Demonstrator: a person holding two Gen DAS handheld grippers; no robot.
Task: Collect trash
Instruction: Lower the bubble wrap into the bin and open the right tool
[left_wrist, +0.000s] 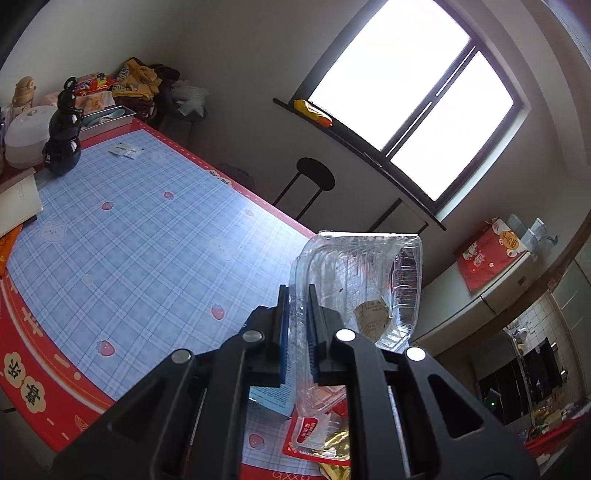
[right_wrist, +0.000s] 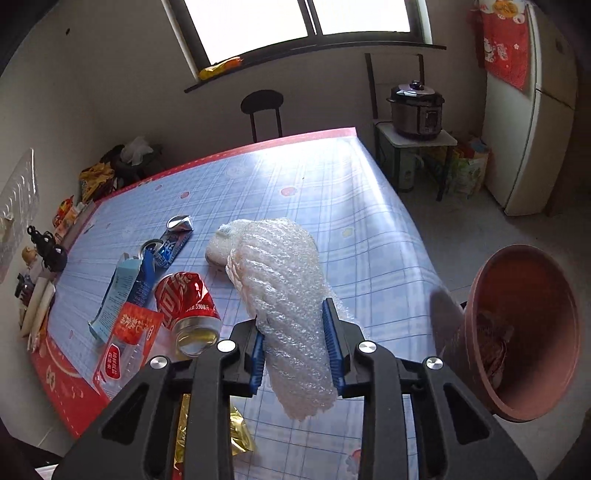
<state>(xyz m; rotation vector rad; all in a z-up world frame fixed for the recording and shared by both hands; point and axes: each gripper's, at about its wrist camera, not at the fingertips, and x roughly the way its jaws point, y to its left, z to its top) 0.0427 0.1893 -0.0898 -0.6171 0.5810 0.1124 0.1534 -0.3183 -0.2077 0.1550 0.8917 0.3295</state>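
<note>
My left gripper (left_wrist: 296, 295) is shut on the rim of a clear plastic clamshell container (left_wrist: 369, 280), held up above the table; the container also shows at the far left of the right wrist view (right_wrist: 18, 206). My right gripper (right_wrist: 295, 317) is shut on a roll of white bubble wrap (right_wrist: 280, 273), lifted over the blue checked tablecloth (right_wrist: 332, 206). A brown plastic bin (right_wrist: 524, 332) stands off the table's right edge with some trash inside. A crushed red cola can (right_wrist: 188, 302), a flattened blue can (right_wrist: 173, 240), a blue carton (right_wrist: 125, 291) and a red wrapper (right_wrist: 129, 339) lie on the table to the left.
A gold foil wrapper (right_wrist: 236, 435) lies under my right gripper. A black gourd ornament (left_wrist: 64, 129), a white cooker (left_wrist: 26, 136) and a book (left_wrist: 18, 199) stand at the table's far side. A black stool (right_wrist: 262, 107), a pressure cooker (right_wrist: 415, 109) and a fridge (right_wrist: 532, 122) stand beyond the table.
</note>
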